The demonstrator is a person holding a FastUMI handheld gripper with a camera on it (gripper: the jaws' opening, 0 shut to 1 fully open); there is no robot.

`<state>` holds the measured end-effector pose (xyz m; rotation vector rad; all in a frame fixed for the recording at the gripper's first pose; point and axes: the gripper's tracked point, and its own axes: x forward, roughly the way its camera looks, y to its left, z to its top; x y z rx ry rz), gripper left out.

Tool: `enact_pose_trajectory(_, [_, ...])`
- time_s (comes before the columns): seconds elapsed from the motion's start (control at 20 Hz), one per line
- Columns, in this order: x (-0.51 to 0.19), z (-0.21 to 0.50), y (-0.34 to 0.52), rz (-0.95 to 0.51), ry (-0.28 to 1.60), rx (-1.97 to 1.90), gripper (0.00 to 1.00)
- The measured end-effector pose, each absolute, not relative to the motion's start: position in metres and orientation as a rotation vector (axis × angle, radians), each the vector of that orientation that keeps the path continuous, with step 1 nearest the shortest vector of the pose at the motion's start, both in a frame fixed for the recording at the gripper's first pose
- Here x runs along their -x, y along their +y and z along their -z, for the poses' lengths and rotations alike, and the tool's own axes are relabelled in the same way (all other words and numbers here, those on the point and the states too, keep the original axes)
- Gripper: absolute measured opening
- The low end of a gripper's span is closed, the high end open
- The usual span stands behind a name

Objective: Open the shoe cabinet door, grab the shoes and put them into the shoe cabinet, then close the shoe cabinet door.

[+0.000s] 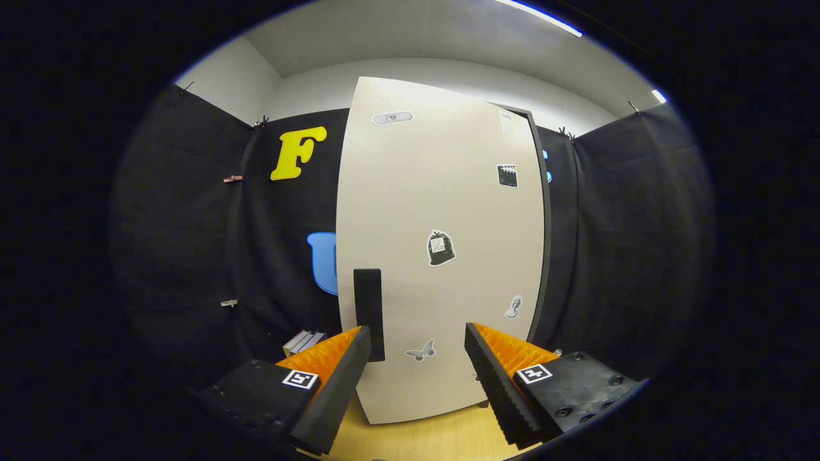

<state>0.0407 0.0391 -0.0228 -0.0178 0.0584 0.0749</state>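
- The hand-held gripper is spread wide and holds nothing; its two fingers point at the lower part of the shoe cabinet door, with a broad gap between them.
- The door stands just ahead of the fingers: a tall, flat, pale panel with a smooth matte face, dotted with small stickers.
- A dark, narrow, upright handle sits near the door's left edge, just beyond the tip of the left finger and outside the gap.
- The door looks shut or nearly so; a dark frame edge shows along its right side, probably the hinge side.
- Likely step: opening the door, so the task is at its start. I see no shoes here.
- Risk: as aimed, the fingers would close on bare panel and miss the handle; a shift toward the handle seems needed.
- Risk: the handle looks slim and smooth, so a shallow grip could slip off when pulled.
- The ribbed finger pads should help hold it.
- Some books lie low beside the cabinet, and the floor is light wood.
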Motion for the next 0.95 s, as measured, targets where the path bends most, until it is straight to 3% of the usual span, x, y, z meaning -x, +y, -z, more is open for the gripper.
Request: enact_pose_trajectory(0.95, [-0.0474, 0.0313, 0.0413, -0.071, 0.033, 0.038, 0.95])
